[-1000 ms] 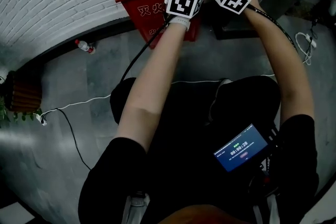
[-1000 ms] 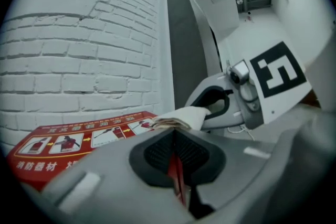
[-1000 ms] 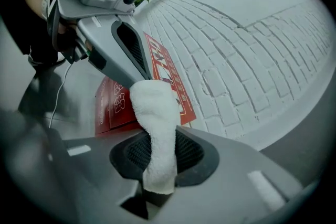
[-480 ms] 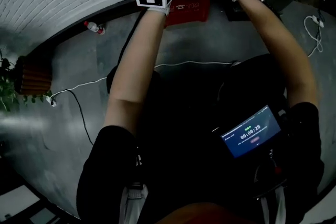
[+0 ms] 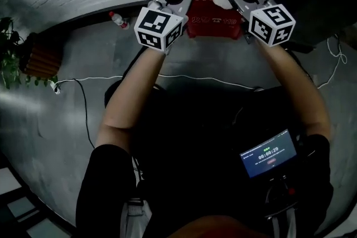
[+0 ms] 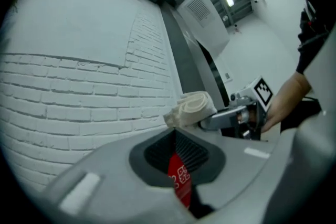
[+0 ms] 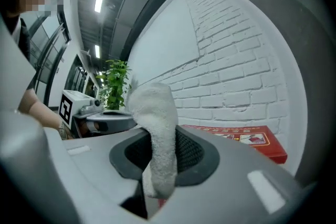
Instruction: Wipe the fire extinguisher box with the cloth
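Timer showing 00:00:29 on the near-right screen (image 5: 268,153), white 119 on the front of the far red box (image 5: 212,29), its lid print too small to read

Dim, fisheye-warped frames, overhead striplights

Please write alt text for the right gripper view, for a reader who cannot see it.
The right tongs are shut on a white cloth. Behind it, a red fire extinguisher box sits by a white brick wall.
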Motion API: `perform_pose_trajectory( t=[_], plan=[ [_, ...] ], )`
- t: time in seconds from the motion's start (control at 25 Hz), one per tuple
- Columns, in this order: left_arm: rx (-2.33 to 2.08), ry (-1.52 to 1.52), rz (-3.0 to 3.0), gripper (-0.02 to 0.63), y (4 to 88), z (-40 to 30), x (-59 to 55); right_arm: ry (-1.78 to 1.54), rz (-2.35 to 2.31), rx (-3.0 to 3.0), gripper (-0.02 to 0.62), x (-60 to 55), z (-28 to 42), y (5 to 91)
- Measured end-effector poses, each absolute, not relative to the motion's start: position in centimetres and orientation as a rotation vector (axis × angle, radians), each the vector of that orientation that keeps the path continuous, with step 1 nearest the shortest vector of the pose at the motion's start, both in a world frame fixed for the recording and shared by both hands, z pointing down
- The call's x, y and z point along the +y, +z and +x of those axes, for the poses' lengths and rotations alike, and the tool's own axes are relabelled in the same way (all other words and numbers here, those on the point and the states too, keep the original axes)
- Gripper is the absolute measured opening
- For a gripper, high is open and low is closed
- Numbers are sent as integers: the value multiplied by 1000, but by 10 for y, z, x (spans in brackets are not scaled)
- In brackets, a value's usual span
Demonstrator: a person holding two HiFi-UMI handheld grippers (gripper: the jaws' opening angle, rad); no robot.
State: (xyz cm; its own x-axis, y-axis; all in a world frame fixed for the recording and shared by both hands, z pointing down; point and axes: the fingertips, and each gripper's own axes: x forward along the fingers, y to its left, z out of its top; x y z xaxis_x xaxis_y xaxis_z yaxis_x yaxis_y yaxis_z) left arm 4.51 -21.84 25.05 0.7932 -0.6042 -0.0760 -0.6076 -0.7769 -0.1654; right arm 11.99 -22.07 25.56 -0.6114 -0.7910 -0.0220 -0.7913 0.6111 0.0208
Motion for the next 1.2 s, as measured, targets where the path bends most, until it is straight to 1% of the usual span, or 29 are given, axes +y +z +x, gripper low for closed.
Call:
perform_pose_trajectory(
  t=[0.12,0.36,0.6,0.88,1.2],
  plan=[
    [953,12,-2846,-2,270,39,-225,39,-1318,2798,90,-213,120,258],
    [950,84,-2957,-2,290,37,-230,54,-1225,2824,89,-193,120,269],
    [955,123,-3029,-2,297,36,-232,-7,-1195,2875,89,-182,120,287],
    [946,105,-3025,-2,303,43,-229,12,-1227,2828,89,-183,127,281],
    [925,84,-3014,-2,299,45,-220,32,-1234,2849,89,-174,119,283]
  ],
)
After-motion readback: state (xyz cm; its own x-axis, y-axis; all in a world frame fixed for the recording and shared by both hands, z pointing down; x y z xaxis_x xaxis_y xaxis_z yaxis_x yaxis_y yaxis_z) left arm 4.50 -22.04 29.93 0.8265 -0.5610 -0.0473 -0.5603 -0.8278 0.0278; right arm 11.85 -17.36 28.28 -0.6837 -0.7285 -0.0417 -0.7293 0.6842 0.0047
